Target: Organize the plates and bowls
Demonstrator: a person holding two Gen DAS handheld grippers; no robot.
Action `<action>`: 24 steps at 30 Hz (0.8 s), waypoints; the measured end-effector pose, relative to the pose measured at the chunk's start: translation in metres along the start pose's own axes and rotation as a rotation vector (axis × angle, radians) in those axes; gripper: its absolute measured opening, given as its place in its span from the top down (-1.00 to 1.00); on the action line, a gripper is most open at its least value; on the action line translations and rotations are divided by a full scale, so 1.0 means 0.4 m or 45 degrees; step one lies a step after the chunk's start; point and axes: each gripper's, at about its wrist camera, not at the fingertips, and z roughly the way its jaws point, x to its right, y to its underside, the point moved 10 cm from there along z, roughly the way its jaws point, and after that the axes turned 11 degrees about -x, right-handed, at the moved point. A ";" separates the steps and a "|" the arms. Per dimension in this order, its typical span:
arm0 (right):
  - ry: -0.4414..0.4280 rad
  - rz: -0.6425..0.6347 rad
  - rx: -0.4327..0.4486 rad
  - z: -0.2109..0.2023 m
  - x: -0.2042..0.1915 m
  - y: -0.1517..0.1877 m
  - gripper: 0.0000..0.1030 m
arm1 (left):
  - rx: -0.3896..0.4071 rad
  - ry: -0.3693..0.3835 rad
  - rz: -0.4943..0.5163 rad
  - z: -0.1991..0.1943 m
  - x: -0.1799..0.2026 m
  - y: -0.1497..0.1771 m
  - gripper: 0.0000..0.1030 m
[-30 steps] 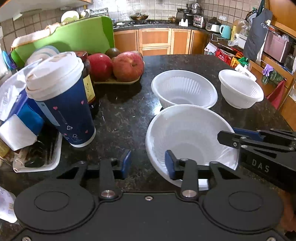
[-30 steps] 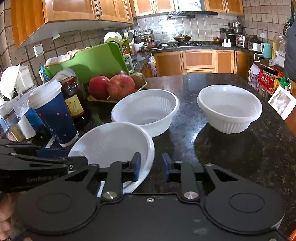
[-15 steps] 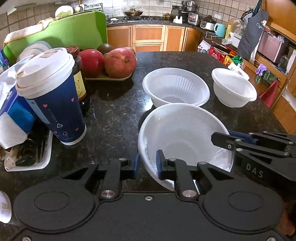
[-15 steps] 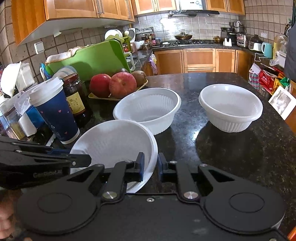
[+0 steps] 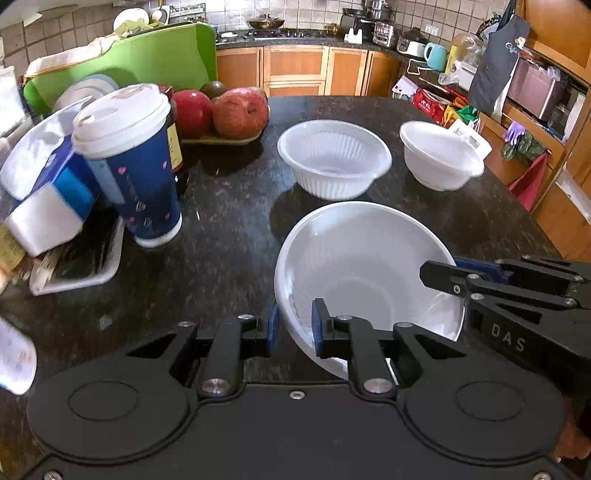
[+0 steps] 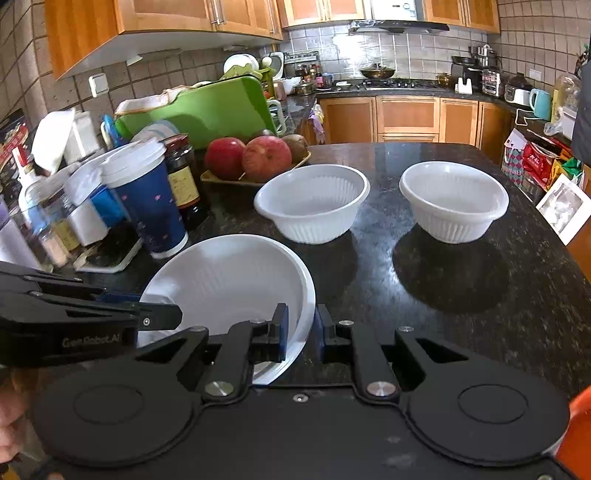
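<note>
Now both your grippers have just closed on the large white bowl (image 5: 364,258): left gripper (image 5: 293,325) pinches its left rim, right gripper (image 6: 301,328) its right rim. It looks slightly raised off the counter (image 5: 229,229), though that's hard to confirm. Bowl is round, no long axis; mouth up, tilted. Next target is probably the ribbed bowl (image 5: 334,162).

A home kitchen. Wooden cabinets (image 6: 406,118) run along the far wall under a tiled backsplash (image 6: 391,48), with a gas stove (image 6: 399,85) carrying a pan and a range hood (image 6: 399,26) above it. A dark stone counter (image 6: 461,280) fills the near ground. At the left stand a green cutting board (image 6: 218,107), apples (image 6: 266,157) and a jar (image 6: 183,173).
</note>
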 end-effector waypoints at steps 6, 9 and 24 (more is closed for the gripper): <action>-0.006 -0.032 -0.027 -0.033 -0.022 0.049 0.68 | -0.054 0.017 -0.026 -0.021 0.005 0.061 0.52; -0.006 -0.047 -0.038 -0.052 -0.028 0.073 0.68 | -0.067 0.035 -0.042 -0.035 0.007 0.087 0.52; -0.032 -0.059 -0.101 -0.107 -0.041 0.166 0.68 | -0.097 0.038 -0.059 -0.065 0.038 0.173 0.52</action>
